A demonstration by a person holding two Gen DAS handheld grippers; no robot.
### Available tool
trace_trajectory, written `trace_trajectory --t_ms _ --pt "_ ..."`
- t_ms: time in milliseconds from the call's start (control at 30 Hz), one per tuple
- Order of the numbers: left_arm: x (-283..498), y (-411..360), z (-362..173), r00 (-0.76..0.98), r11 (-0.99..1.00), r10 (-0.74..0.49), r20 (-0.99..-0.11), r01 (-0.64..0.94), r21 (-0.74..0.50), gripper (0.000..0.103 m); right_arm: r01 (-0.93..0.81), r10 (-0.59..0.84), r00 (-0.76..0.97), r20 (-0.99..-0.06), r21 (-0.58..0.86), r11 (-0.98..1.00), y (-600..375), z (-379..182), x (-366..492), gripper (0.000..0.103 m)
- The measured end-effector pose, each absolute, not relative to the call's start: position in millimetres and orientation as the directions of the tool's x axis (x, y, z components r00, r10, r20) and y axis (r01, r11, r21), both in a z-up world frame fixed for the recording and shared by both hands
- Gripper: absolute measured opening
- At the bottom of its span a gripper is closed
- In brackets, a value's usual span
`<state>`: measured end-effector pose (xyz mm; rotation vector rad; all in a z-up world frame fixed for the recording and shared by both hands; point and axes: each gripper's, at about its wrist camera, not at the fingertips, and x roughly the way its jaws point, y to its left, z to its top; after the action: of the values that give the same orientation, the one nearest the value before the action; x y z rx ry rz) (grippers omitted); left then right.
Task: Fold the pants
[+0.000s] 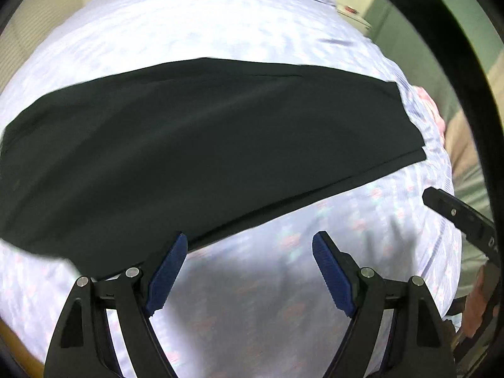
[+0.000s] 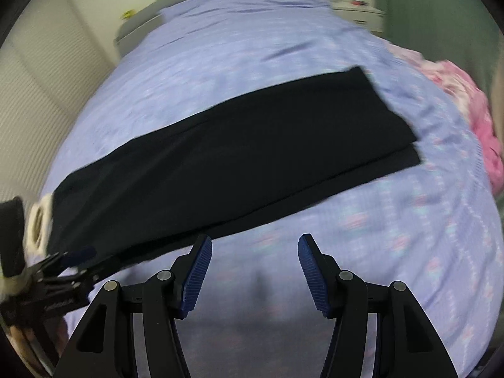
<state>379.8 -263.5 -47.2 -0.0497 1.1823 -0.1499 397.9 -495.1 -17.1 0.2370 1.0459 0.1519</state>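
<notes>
Your left gripper [image 1: 249, 245] has its jaws spread wide with nothing between the blue pads [image 1: 168, 275]; the left pad's tip sits at the near edge of the black pants [image 1: 189, 138], though you cannot tell from here whether it touches the cloth. The pants lie flat on the lilac patterned bedspread [image 1: 283, 252], folded lengthwise with one leg over the other, so the lower hem peeks out past the upper one at the right end. Their left end runs out of the left wrist view, so the waistband is cut off there. Your right gripper [image 2: 255, 245] is just as wide apart and holds nothing, hovering over bare bedspread just short of the pants' near edge. In the right wrist view the far left shows the other tool as a blurred black shape at the pants' corner, with something white beside it too smeared to identify. A pink floral cloth [image 2: 472, 94] lies at the bed's right side, half cut off by the lens rim. Both views are motion-blurred, so the bedspread's print is hard to read.
</notes>
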Motion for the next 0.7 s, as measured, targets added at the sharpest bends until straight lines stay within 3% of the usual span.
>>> trace_trajectory --t_ms 433,700 --pt "296.3 -26.3 -29.7 0.378 0.988 0.045 -0.925 -0.155 -0.015 0.082 -0.212 0.394 0.351 -0.849 0.338 0.917 -263.9 -27.7 358.5 0.058" --pt "288.5 102.5 -31.0 0.418 0.974 0.126 -0.900 -0.225 0.032 0.082 -0.122 0.249 0.409 -0.878 0.217 0.968 -178.3 -45.8 350.0 0.058"
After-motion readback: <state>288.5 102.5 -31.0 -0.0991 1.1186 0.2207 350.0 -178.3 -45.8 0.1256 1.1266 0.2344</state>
